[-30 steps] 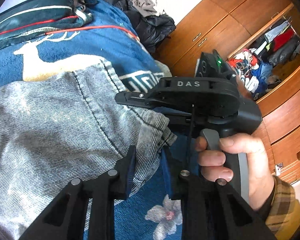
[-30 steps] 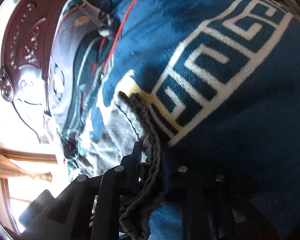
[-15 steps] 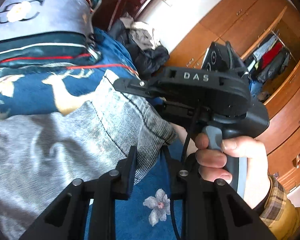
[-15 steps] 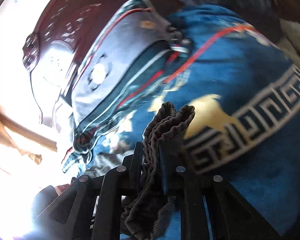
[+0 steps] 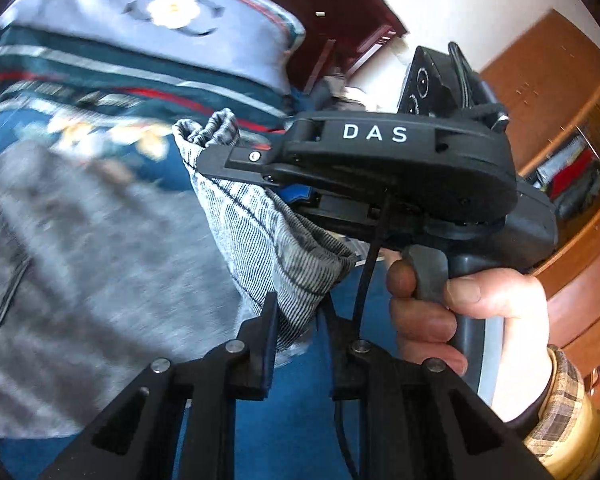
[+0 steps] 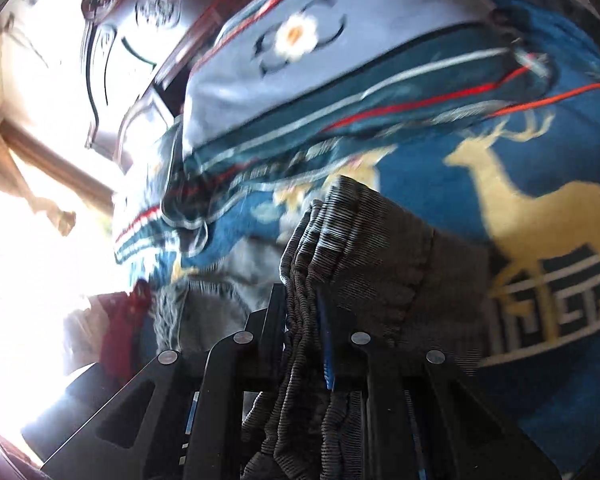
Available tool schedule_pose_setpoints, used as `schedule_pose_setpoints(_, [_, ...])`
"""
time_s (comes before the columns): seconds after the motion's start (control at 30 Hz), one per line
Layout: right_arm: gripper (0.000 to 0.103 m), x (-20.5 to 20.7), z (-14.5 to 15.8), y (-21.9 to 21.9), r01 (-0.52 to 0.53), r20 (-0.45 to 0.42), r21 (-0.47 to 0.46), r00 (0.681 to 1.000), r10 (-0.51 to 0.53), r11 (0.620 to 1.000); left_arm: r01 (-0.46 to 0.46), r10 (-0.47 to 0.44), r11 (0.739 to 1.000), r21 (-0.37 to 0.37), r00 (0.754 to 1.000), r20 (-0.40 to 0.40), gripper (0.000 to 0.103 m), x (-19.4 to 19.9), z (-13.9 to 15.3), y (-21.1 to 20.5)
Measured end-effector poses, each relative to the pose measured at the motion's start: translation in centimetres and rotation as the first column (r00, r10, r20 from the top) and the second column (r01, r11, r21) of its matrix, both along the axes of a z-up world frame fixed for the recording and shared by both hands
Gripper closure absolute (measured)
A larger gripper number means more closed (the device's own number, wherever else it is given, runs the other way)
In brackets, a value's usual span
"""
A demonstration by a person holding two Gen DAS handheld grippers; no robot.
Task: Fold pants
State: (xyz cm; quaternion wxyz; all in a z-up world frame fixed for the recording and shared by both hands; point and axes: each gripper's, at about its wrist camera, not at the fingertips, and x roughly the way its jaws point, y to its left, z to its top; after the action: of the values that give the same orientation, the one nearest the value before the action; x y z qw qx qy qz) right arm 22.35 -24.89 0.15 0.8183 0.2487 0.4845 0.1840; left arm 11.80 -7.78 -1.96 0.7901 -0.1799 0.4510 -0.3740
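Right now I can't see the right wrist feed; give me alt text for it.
The right gripper is shut on the ribbed grey waistband of the pants, lifted above a blue blanket patterned with tan deer. A blue-grey pillow and a carved dark headboard sit behind, with window glare on the left.

pants (image 5: 80,280) motion-blurred, pillow (image 6: 300,60) blurred

Wooden wardrobes (image 5: 580,208), white wall (image 5: 440,4), dark carved headboard (image 6: 140,20), bright window (image 6: 16,280)
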Motion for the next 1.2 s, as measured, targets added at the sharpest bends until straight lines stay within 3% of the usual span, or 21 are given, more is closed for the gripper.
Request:
schedule_pose_setpoints(0.13, [0.085,1.3,-3.8,3.7,-0.065,-0.077,-0.053,0.995,0.061,0.996,-0.061,0.065,0.996,0.060,0.995,-0.077,0.083,0.1,-3.8,2.7])
schedule_pose_setpoints(0.23, [0.072,2.0,-7.5,5.3,-0.106,-0.186,-0.075,0.978,0.090,0.992,-0.095,0.111,0.987,0.130,0.987,-0.120,0.082,0.2,-6.1,4.1])
schedule_pose_setpoints(0.3, [0.072,1.7,-8.5,5.5,-0.117,-0.202,-0.086,0.975,0.097,0.989,-0.093,0.111,0.988,0.127,0.984,-0.141,0.082,0.0,-6.6,5.0])
schedule_pose_setpoints(0.4, [0.072,1.0,-7.2,4.6,-0.098,-0.170,-0.022,0.981,0.093,0.995,-0.110,0.125,0.984,0.141,0.987,-0.101,0.082,-0.7,-5.7,6.2])
schedule_pose_setpoints(0.5, [0.071,-0.1,-4.6,2.7,-0.083,-0.104,0.016,0.991,0.084,0.996,-0.133,0.142,0.985,0.110,0.987,-0.076,0.078,-0.6,-4.4,6.7])
schedule_pose_setpoints(0.6, [0.070,-2.0,-2.4,0.2,-0.041,-0.046,-0.001,0.998,0.041,0.999,-0.137,0.142,0.986,0.095,0.989,-0.041,0.065,0.1,-2.9,6.2])
schedule_pose_setpoints(0.7, [0.070,-3.8,-1.4,-1.6,0.013,-0.017,-0.108,1.000,-0.015,0.994,-0.118,0.120,0.990,0.083,0.993,-0.013,0.063,1.3,-1.6,5.0])
schedule_pose_setpoints(0.87, [0.070,-5.4,-3.2,-2.9,0.059,-0.057,-0.207,0.996,-0.072,0.977,-0.095,0.099,0.981,0.171,0.995,-0.018,0.063,3.3,-1.8,1.8])
schedule_pose_setpoints(1.0, [0.070,-6.2,-5.8,-2.6,0.057,-0.107,-0.198,0.991,-0.079,0.979,-0.056,0.079,0.947,0.316,0.995,-0.059,0.067,2.4,-6.0,0.7])
schedule_pose_setpoints(1.1, [0.070,-6.4,-8.5,-1.5,0.014,-0.135,-0.257,0.990,-0.050,0.966,-0.090,0.101,0.950,0.300,0.995,-0.022,0.082,2.0,-6.7,1.6])
schedule_pose_setpoints(1.2, [0.070,-6.4,-8.4,-1.6,0.014,-0.131,-0.252,0.990,-0.049,0.968,-0.089,0.110,0.962,0.257,0.992,-0.065,0.084,2.5,-6.7,2.6])
